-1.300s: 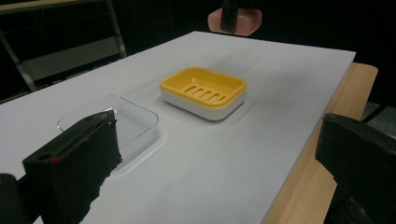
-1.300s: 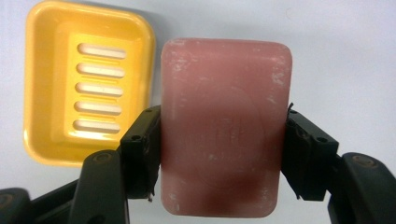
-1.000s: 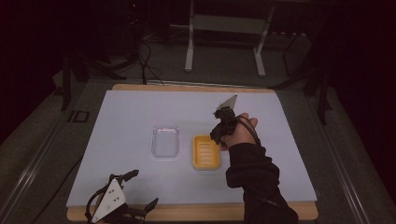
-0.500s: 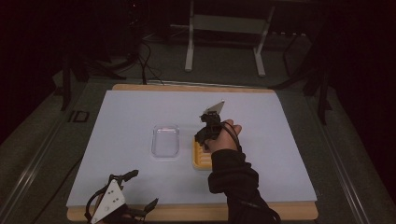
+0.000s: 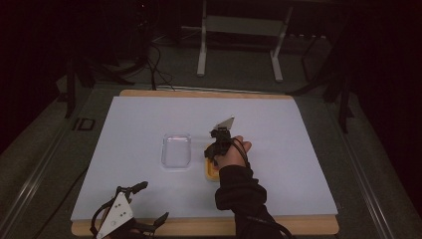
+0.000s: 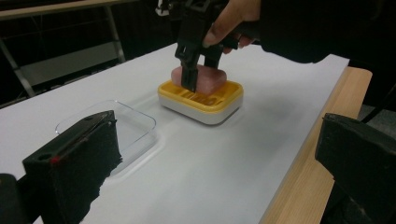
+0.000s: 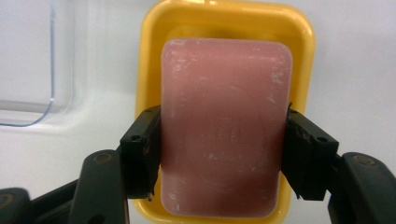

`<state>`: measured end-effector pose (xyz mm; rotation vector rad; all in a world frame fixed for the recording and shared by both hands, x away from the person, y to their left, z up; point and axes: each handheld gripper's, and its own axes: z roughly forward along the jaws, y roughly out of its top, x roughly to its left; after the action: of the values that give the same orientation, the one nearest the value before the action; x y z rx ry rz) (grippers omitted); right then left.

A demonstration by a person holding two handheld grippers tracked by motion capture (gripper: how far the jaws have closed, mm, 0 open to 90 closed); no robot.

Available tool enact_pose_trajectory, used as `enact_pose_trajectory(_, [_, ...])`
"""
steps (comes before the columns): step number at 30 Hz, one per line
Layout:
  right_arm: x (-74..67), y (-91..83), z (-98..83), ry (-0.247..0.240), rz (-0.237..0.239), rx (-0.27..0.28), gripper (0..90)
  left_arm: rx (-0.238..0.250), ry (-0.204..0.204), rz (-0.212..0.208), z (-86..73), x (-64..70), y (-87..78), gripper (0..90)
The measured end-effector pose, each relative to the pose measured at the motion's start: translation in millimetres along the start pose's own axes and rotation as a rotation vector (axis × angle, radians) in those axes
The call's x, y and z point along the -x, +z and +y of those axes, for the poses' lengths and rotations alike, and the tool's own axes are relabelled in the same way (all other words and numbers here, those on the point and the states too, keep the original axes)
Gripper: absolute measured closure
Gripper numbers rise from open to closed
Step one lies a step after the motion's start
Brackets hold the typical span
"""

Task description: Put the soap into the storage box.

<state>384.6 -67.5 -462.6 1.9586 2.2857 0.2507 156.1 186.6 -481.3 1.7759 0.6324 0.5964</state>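
A pink bar of soap (image 7: 224, 126) is clamped on its two long sides by my right gripper (image 7: 222, 154). It hangs low over the yellow soap dish (image 7: 224, 18); whether it touches the dish I cannot tell. From the side, in the left gripper view, the soap (image 6: 212, 79) sits between that gripper's black jaws just above the yellow dish (image 6: 205, 100). In the high view the right gripper (image 5: 218, 145) and the hand cover most of the dish (image 5: 211, 173). My left gripper (image 5: 152, 201) lies at the near left corner, jaws wide apart and empty.
A clear shallow plastic tray (image 5: 176, 150) lies just left of the dish on the white mat (image 5: 298, 149). The mat lies on a wooden board (image 5: 298, 226) whose edge shows along the near side. A metal stand (image 5: 239, 45) and cables stand beyond the far edge.
The right hand has come left and down with the soap, from beside the dish to right over it. The left gripper has stayed where it was.
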Motion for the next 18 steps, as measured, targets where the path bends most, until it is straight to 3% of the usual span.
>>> enact_pose_trajectory(11, [1.8, 15.6, 0.3, 0.02, -0.006, -0.024, 36.7, 0.002, -0.008, -0.004, 0.2, -0.8, -0.3, 0.3])
enact_pose_trajectory(18, [0.8, 1.2, 5.2, 0.009, 0.022, 0.004, 30.4, -0.004, -0.005, -0.004, 0.1, -0.4, 0.2, 0.3])
